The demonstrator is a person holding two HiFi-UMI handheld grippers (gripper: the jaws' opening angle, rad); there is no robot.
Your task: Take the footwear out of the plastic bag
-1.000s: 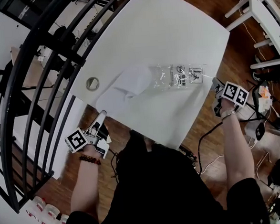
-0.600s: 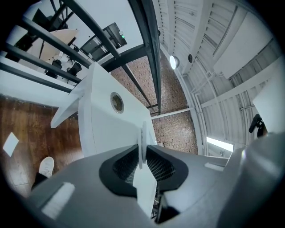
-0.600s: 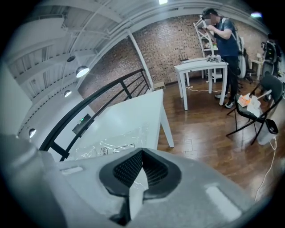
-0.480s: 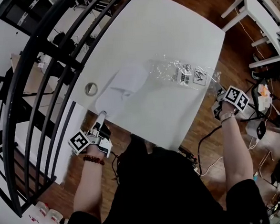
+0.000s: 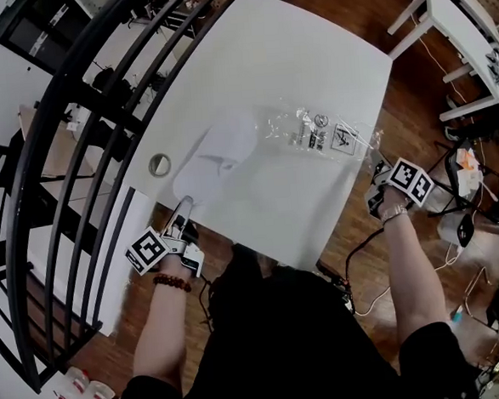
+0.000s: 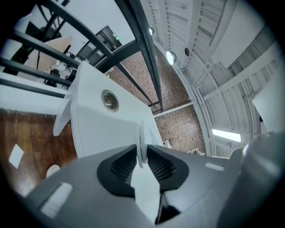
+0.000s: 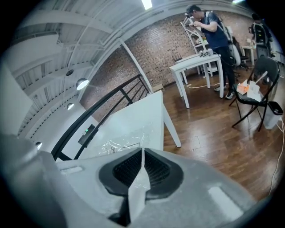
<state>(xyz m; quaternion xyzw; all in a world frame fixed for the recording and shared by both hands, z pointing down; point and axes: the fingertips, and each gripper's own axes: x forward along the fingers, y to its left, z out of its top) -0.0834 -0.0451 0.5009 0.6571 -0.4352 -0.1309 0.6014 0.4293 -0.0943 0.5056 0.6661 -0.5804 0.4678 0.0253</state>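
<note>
Left gripper [image 5: 185, 209] clamps the near end of the flat white footwear [image 5: 222, 149] at the table [image 5: 290, 55] edge, jaws just eased slightly wider; right gripper [image 5: 376, 175], jaws nearly together, pinches the clear plastic bag [image 5: 317, 132]; crinkled film obscures whether the footwear's far end is inside it.

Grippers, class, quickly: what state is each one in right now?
Left gripper: shut on the white footwear, jaws just eased slightly.
Right gripper: shut on the plastic bag.
</note>
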